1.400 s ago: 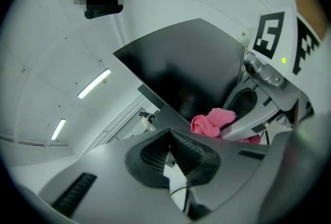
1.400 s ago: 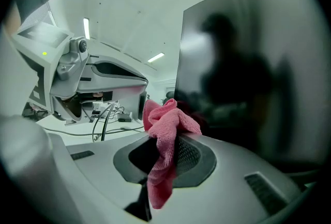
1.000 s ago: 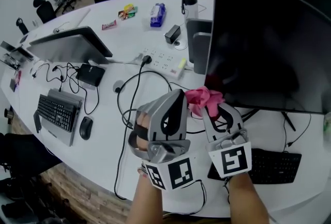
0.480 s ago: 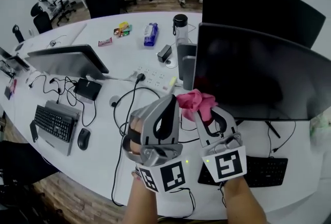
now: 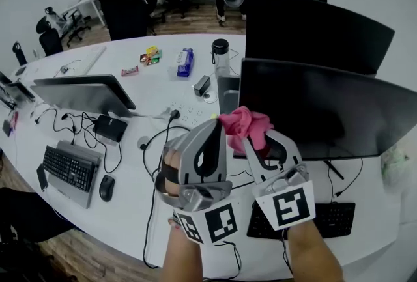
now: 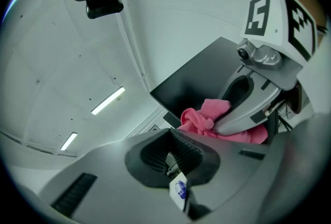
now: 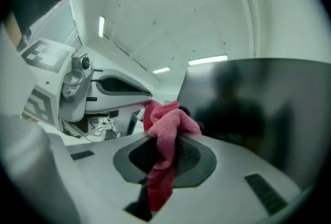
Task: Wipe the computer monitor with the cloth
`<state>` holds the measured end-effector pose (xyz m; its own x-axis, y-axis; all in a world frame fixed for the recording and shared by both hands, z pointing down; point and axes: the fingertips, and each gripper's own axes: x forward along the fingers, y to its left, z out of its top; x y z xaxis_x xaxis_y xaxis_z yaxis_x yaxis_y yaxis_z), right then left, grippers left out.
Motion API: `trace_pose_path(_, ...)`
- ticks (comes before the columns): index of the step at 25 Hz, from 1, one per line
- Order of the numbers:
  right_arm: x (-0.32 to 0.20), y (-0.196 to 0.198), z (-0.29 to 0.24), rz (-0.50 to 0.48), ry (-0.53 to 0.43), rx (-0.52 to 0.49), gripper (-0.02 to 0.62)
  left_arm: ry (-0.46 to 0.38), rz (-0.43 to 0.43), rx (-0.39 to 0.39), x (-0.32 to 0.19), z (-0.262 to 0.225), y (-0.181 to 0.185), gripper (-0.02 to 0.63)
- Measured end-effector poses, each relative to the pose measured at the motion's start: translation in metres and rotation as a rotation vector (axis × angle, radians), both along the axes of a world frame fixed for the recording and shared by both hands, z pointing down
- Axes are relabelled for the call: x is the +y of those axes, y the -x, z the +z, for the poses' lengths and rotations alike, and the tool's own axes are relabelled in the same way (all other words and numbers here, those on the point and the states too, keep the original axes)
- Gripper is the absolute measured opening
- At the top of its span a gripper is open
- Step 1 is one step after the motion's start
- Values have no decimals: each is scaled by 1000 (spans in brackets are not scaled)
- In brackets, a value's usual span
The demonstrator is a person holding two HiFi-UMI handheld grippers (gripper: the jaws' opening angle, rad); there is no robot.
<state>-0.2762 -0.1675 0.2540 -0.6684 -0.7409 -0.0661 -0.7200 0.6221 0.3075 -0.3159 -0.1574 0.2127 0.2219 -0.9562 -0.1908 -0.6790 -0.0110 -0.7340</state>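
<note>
A pink cloth (image 5: 246, 123) is bunched in my right gripper (image 5: 255, 139), which is shut on it and held up at the lower left corner of the near black monitor (image 5: 313, 111). In the right gripper view the cloth (image 7: 166, 127) hangs between the jaws, with the dark screen (image 7: 258, 109) just to the right. I cannot tell whether cloth and screen touch. My left gripper (image 5: 217, 126) is shut, holds nothing, and stands close to the left of the right one. From the left gripper view, the cloth (image 6: 214, 119) and the monitor (image 6: 196, 80) lie ahead.
A second black monitor (image 5: 313, 30) stands behind the first. A keyboard (image 5: 326, 217) lies under the near screen, with cables (image 5: 156, 163), a power strip (image 5: 189, 107) and a bottle (image 5: 221, 56) to the left. Another monitor (image 5: 81, 93), keyboard (image 5: 68, 167) and mouse (image 5: 106, 187) sit far left.
Both grippers have risen together with the pink cloth, from below the monitor's lower left corner up to that corner. The right gripper's hold is unchanged.
</note>
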Motion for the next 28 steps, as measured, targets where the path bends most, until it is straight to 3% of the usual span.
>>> trace_pose_path(21,-15,3,-121,50,-166,-34,63,-126,71,38,-14,-85,-5,3)
trace_pose_path(28,-13,-11,-130,54,-166,-55,63,-133,96,38,-14,-94,-25,3)
